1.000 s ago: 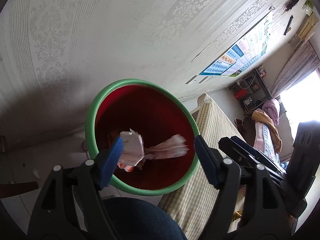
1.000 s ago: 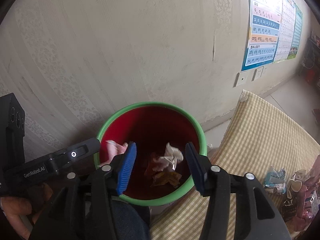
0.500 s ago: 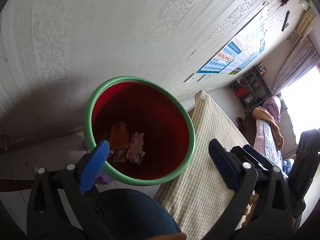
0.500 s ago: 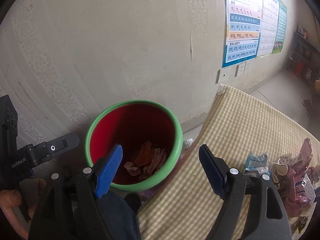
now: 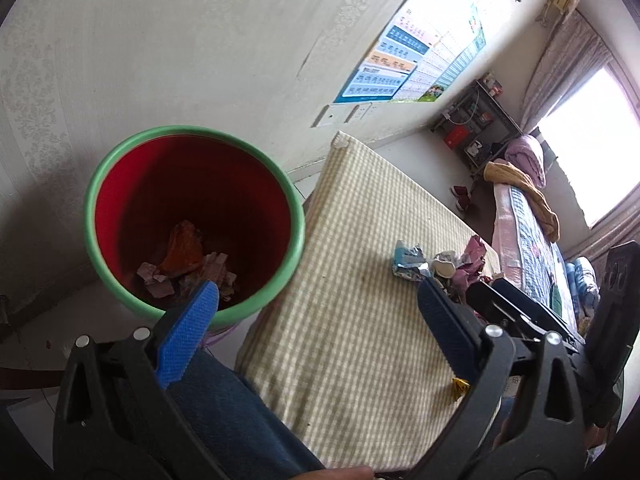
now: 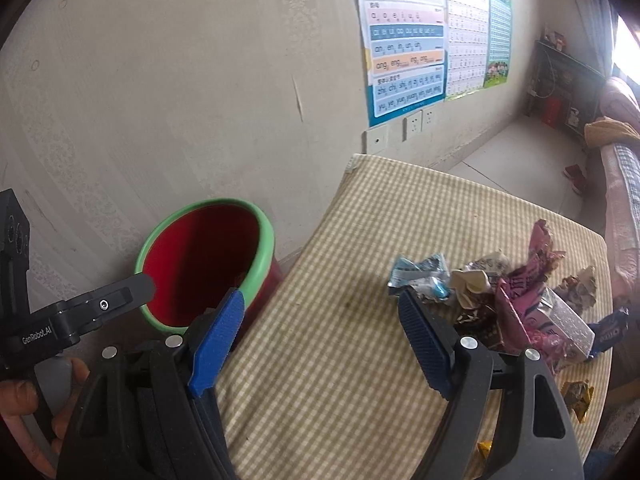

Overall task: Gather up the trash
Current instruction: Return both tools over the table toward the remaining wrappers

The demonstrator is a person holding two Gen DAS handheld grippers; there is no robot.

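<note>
A red bin with a green rim (image 5: 297, 216) stands on the floor against the wall, left of the table; an orange wrapper (image 5: 182, 246) and crumpled paper lie at its bottom. My left gripper (image 5: 318, 292) hangs open and empty over the bin's near rim and the table's checked cloth (image 5: 352, 216). A pile of crumpled wrappers (image 6: 520, 292) lies on the cloth (image 6: 400, 208) at the right. My right gripper (image 6: 320, 298) is open and empty above the cloth, its right finger near the pile's left end. The bin's rim (image 6: 266, 248) shows at its left.
Posters (image 6: 404, 40) and wall sockets (image 6: 416, 124) are on the papered wall behind the table. A bed with blankets (image 5: 524, 184) runs along the right. A person's knee in blue jeans (image 5: 224, 408) is under my left gripper. A small gold wrapper (image 6: 576, 394) lies near the table's right edge.
Both grippers opened wider and swung right, from over the bin toward the table. The crumpled papers seen between the fingers a second ago now lie in the bin.
</note>
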